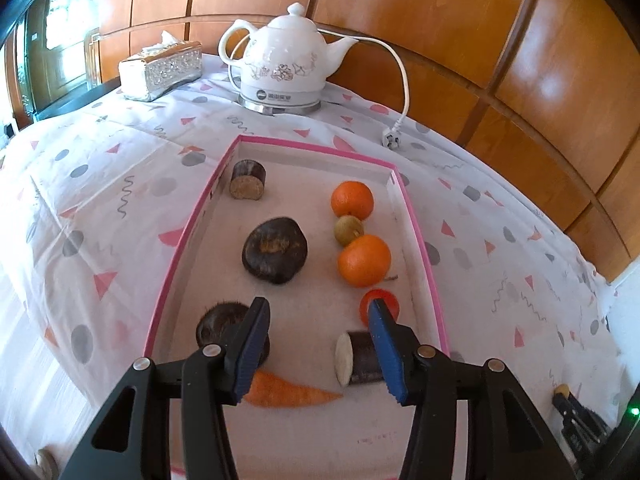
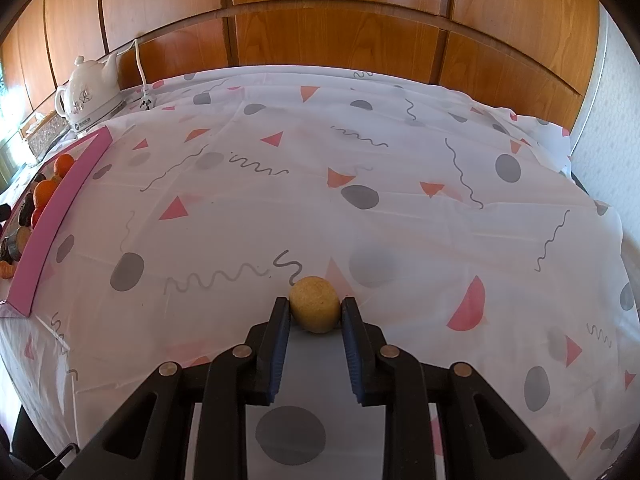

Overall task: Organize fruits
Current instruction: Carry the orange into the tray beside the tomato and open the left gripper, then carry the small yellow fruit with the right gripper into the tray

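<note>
A pink-rimmed box (image 1: 418, 224) holds two oranges (image 1: 363, 260), a small kiwi (image 1: 348, 230), dark brown round pieces (image 1: 275, 250), a carrot (image 1: 294, 394), a cut dark cylinder (image 1: 358, 358) and a red ring (image 1: 380, 304). My left gripper (image 1: 318, 312) is open and empty above the box's near end. My right gripper (image 2: 314, 306) is shut on a tan round fruit (image 2: 314, 310) that rests low over the tablecloth. The box also shows at the far left of the right wrist view (image 2: 60, 208).
A white electric kettle (image 1: 286, 60) with cord and plug (image 1: 392, 140) stands behind the box. A silver tissue box (image 1: 162, 70) is to its left. Wooden wall panels (image 2: 320, 20) back the table. The patterned tablecloth (image 2: 360, 200) covers the table.
</note>
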`<state>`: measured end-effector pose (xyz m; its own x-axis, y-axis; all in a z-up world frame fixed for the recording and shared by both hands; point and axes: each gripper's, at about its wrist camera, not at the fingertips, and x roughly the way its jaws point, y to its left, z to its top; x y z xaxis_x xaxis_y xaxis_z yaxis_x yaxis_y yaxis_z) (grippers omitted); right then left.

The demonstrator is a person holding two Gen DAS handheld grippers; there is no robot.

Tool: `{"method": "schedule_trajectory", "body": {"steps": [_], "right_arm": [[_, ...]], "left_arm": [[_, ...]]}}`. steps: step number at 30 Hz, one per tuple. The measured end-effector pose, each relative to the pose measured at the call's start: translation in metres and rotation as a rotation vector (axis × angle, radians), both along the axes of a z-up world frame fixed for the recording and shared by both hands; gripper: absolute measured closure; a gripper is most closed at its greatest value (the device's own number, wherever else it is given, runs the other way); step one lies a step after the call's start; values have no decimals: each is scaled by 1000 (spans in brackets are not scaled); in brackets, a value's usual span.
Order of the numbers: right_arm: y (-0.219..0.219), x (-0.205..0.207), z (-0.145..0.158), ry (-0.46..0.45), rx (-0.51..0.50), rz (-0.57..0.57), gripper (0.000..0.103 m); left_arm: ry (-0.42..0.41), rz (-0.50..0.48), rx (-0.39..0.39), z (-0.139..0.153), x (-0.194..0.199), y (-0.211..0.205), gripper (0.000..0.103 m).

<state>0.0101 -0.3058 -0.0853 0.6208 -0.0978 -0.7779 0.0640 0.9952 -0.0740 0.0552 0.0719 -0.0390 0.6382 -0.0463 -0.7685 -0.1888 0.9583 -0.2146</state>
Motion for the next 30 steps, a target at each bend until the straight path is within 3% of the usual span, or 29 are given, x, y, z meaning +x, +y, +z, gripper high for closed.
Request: {"method": "schedule_trajectory", "body": {"steps": [12,19,30], "right_arm": [[1,-1,1,-5,-3,-4,77],[12,-3,3,6,18,44,77],[78,-7,10,40,70,278,77]], "left_arm": [[-28,-12,89,11,-27,-4,43],[-26,7,90,9,-32,1,40],[-59,1,92,13,-40,1,39]]}}
